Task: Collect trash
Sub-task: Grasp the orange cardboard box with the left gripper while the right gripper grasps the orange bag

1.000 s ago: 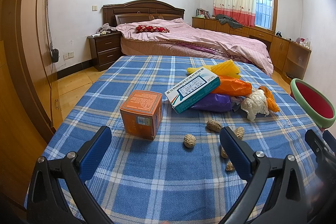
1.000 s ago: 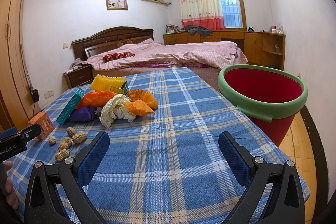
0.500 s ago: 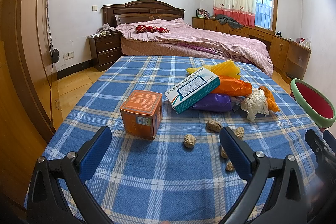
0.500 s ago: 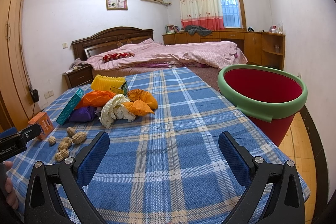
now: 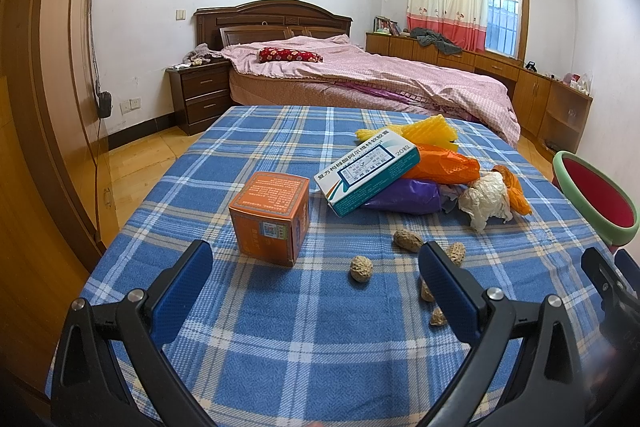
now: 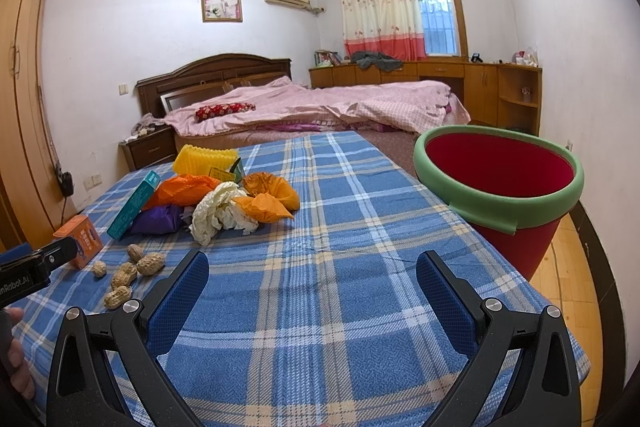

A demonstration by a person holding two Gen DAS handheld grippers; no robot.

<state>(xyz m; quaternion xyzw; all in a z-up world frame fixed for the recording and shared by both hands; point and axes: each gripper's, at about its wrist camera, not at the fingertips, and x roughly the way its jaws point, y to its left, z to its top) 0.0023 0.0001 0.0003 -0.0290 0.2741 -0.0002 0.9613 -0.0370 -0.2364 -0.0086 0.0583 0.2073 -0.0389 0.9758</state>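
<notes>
We are holding both the left tool (image 5: 316, 269) and right tool (image 6: 312, 277) wide apart and empty; the small tan peanut shells (image 5: 361, 268) risk slipping out before reaching the far-right red plastic bucket with green rim (image 6: 500, 173).

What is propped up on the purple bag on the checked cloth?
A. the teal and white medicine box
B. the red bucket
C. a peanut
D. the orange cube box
A: the teal and white medicine box leans with one end on the purple bag, while the orange cube box stands apart on the cloth.
</notes>
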